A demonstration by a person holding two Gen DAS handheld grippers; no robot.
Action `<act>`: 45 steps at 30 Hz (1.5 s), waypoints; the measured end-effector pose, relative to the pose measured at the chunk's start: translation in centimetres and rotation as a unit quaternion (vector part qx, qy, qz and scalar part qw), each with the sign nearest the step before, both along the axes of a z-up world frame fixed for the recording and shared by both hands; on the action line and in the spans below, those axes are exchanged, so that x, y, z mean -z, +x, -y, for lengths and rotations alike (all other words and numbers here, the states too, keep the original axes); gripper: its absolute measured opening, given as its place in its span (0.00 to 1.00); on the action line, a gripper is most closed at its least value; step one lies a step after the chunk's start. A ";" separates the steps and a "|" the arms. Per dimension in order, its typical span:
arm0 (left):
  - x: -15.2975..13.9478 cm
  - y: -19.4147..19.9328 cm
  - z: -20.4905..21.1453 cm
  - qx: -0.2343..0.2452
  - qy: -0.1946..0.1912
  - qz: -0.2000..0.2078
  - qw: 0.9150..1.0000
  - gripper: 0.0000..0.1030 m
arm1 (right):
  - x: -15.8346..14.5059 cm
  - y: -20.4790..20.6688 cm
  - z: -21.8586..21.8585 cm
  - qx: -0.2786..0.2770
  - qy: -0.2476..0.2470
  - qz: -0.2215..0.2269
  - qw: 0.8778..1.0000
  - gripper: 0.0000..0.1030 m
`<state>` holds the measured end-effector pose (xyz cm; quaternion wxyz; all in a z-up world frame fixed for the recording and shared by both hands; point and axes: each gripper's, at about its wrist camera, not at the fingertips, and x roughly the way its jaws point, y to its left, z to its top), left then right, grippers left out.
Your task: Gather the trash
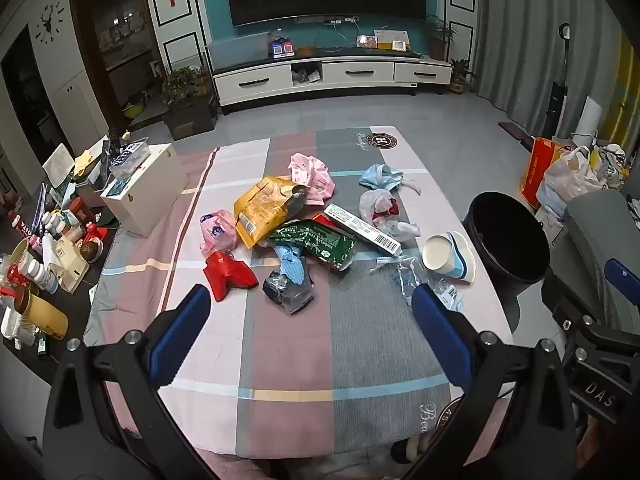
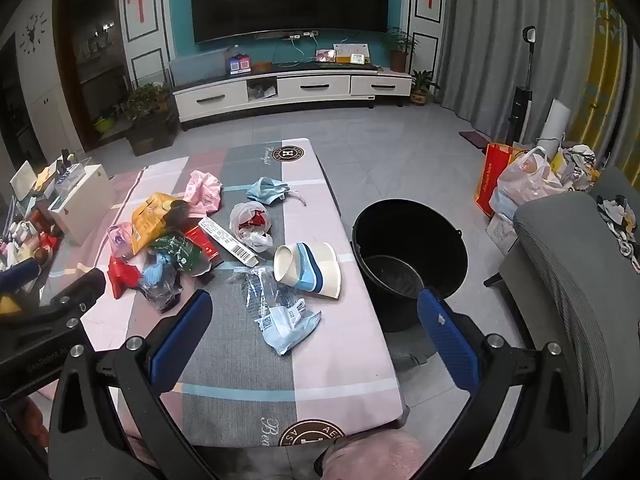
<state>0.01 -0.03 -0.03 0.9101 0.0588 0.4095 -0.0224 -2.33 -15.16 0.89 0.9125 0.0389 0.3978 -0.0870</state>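
Note:
Trash lies in a pile on the table with a checked cloth (image 1: 288,352): a yellow bag (image 1: 262,208), a green packet (image 1: 316,240), a red wrapper (image 1: 228,274), pink bags (image 1: 310,172), a white barcode box (image 1: 362,228), a crushed paper cup (image 1: 448,256) and clear wrappers (image 2: 280,312). A black bucket (image 2: 408,256) stands on the floor right of the table. My left gripper (image 1: 312,304) is open and empty above the near side of the table. My right gripper (image 2: 314,310) is open and empty over the clear wrappers, left of the bucket.
A low side table (image 1: 52,248) with bottles and boxes stands to the left. A white box (image 1: 148,188) sits at the table's left edge. A grey sofa arm (image 2: 568,272) and shopping bags (image 2: 520,184) are to the right. A TV cabinet (image 1: 332,76) stands across the floor.

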 end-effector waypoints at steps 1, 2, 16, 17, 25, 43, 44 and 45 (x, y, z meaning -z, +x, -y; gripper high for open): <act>0.0 0.0 0.0 0.000 0.001 0.000 1.000 0.97 | 0.0 0.0 0.0 0.000 0.002 0.001 1.000 0.98; 0.0 0.0 0.0 -0.001 0.001 0.000 1.000 0.97 | 0.0 0.0 0.0 -0.001 0.004 -0.001 1.000 0.98; -0.1 -0.1 -0.4 -0.008 0.007 0.007 1.000 0.97 | 0.1 0.1 -0.1 -0.002 0.003 -0.001 1.000 0.98; 0.0 -0.1 -0.4 -0.009 0.007 0.007 1.000 0.97 | 0.1 0.1 -0.1 -0.002 0.003 -0.002 1.000 0.98; 0.0 -0.1 -0.5 -0.010 0.008 0.007 1.000 0.97 | 0.4 0.2 -0.7 -0.009 0.006 -0.004 1.000 0.98; 0.6 0.1 -1.1 -0.013 0.010 0.006 1.000 0.97 | 0.6 0.4 -1.0 -0.014 0.005 -0.006 1.000 0.98; 0.6 0.1 -1.1 -0.013 0.010 0.006 1.000 0.97 | 0.6 0.4 -1.0 -0.014 0.005 -0.006 1.000 0.98; 0.6 0.1 -1.1 -0.013 0.010 0.006 1.000 0.97 | 0.6 0.5 -1.1 -0.015 0.005 -0.006 1.000 0.98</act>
